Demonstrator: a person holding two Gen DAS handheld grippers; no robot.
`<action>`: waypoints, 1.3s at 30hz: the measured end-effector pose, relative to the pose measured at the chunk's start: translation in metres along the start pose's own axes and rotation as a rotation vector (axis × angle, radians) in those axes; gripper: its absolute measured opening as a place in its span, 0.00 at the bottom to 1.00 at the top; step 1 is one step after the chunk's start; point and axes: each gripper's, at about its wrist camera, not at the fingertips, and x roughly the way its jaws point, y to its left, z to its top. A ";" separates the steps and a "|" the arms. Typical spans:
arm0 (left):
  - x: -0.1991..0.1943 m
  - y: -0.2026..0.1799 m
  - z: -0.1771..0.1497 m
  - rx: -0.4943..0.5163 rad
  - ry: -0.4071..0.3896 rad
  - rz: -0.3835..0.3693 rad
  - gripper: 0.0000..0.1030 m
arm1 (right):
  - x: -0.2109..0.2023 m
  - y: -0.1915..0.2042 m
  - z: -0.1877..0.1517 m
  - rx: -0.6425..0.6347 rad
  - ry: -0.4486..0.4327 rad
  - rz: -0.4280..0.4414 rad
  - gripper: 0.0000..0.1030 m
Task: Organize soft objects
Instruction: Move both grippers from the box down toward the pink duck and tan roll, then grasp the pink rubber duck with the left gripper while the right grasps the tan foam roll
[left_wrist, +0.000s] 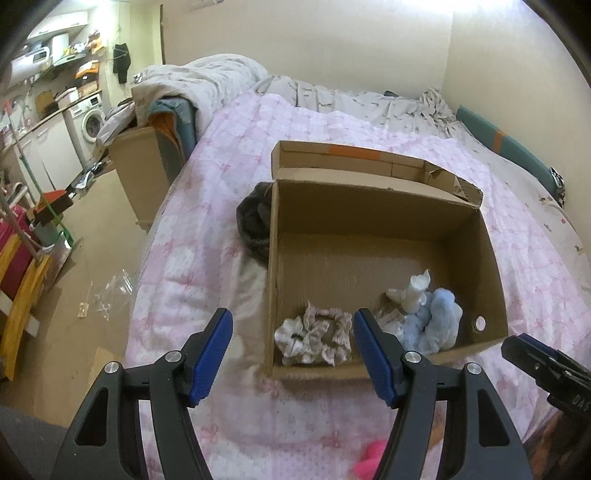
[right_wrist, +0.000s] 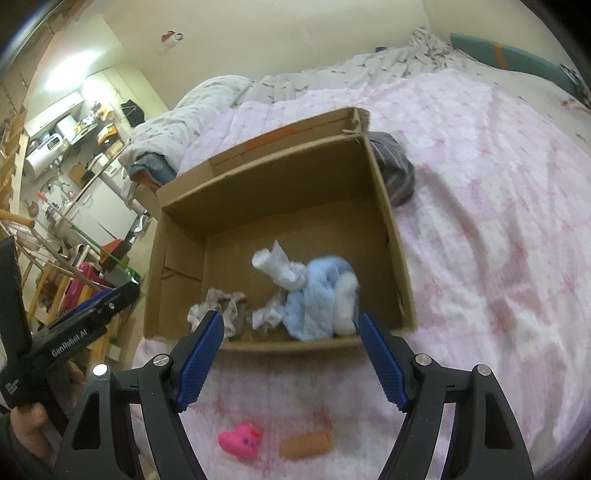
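Note:
An open cardboard box (left_wrist: 376, 206) (right_wrist: 391, 221) sits on the pink quilted bed. In it lie beige scrunchies (left_wrist: 314, 338) (right_wrist: 221, 306), a white cloth (left_wrist: 413, 291) (right_wrist: 275, 264) and a light blue fluffy cloth (left_wrist: 439, 321) (right_wrist: 317, 295). My left gripper (left_wrist: 293, 354) is open and empty, above the box's near left corner. My right gripper (right_wrist: 290, 354) is open and empty, above the box's near edge. A pink plush (right_wrist: 240, 441) (left_wrist: 369, 458) and an orange roll (right_wrist: 306, 443) lie on the quilt below the right gripper.
A dark striped garment (left_wrist: 255, 218) (right_wrist: 395, 170) lies against the box's outer side. A rumpled grey duvet (left_wrist: 207, 81) is heaped at the bed's far end. Left of the bed are the floor, another cardboard box (left_wrist: 144, 173) and kitchen furniture.

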 end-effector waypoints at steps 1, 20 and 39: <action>-0.002 0.001 -0.003 -0.003 0.004 -0.001 0.63 | -0.003 -0.001 -0.002 0.006 0.000 -0.002 0.79; 0.013 -0.017 -0.055 0.001 0.214 -0.111 0.63 | -0.009 -0.011 -0.048 0.110 0.129 -0.098 0.79; 0.065 -0.090 -0.114 0.229 0.494 -0.169 0.63 | 0.015 -0.029 -0.055 0.190 0.223 -0.168 0.79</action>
